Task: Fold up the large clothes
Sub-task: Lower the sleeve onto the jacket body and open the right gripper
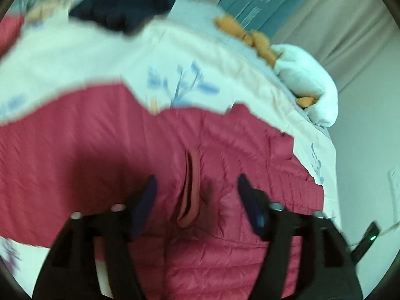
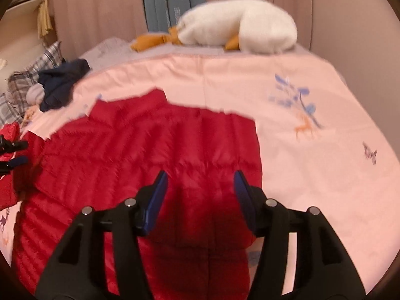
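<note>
A red quilted puffer jacket (image 1: 105,150) lies spread on a pale floral bedsheet (image 1: 87,57). In the left wrist view my left gripper (image 1: 197,185) is open just above the jacket, its blue-padded jaws on either side of a raised fold or pocket flap (image 1: 191,190). In the right wrist view the jacket (image 2: 140,145) fills the lower middle. My right gripper (image 2: 200,180) is open and empty above it. The left gripper's tips (image 2: 13,153) show at the far left edge over a bunched part of the jacket.
A white goose plush with orange feet (image 2: 240,25) lies along the far edge of the bed. A dark navy garment (image 2: 62,82) sits crumpled at the far left beside plaid fabric (image 2: 30,75). Beige curtains (image 2: 100,12) and teal boxes (image 2: 172,2) stand behind.
</note>
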A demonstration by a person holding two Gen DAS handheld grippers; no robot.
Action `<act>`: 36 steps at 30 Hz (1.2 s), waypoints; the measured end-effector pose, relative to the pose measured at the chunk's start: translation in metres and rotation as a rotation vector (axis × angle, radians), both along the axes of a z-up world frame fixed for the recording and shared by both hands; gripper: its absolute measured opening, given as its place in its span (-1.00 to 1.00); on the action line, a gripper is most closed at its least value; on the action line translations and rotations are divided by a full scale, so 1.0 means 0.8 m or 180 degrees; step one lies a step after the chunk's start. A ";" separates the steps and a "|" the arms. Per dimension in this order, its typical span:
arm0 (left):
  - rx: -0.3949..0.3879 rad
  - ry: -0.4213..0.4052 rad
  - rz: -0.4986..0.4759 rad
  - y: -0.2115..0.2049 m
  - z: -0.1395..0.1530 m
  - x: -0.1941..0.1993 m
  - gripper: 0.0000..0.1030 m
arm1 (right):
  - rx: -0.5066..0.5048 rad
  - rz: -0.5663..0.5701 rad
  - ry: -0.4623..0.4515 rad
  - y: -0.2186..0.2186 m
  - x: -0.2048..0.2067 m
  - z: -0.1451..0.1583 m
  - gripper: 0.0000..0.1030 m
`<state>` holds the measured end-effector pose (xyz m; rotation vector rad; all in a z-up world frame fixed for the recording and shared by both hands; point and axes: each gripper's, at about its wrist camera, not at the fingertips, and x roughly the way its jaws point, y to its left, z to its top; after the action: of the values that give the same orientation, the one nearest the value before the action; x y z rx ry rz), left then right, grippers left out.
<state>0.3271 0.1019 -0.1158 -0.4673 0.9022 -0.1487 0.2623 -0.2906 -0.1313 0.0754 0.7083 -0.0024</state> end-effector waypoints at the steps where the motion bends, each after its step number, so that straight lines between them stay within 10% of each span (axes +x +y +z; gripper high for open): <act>1: 0.0076 -0.0051 -0.0061 -0.005 0.008 -0.002 0.33 | 0.0014 0.0022 -0.0006 0.002 0.001 0.003 0.10; 16: 0.1282 0.0210 -0.0751 -0.126 -0.073 0.001 0.33 | -0.0139 0.0075 0.0459 0.028 0.024 -0.062 0.14; 36: 0.1414 0.0130 -0.0776 -0.156 -0.071 -0.023 0.36 | -0.0098 0.0280 0.0500 0.063 0.011 -0.066 0.18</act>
<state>0.3084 -0.0228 -0.1724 0.0535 0.9976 -0.1558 0.2711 -0.2403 -0.1842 0.0145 0.8680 0.0656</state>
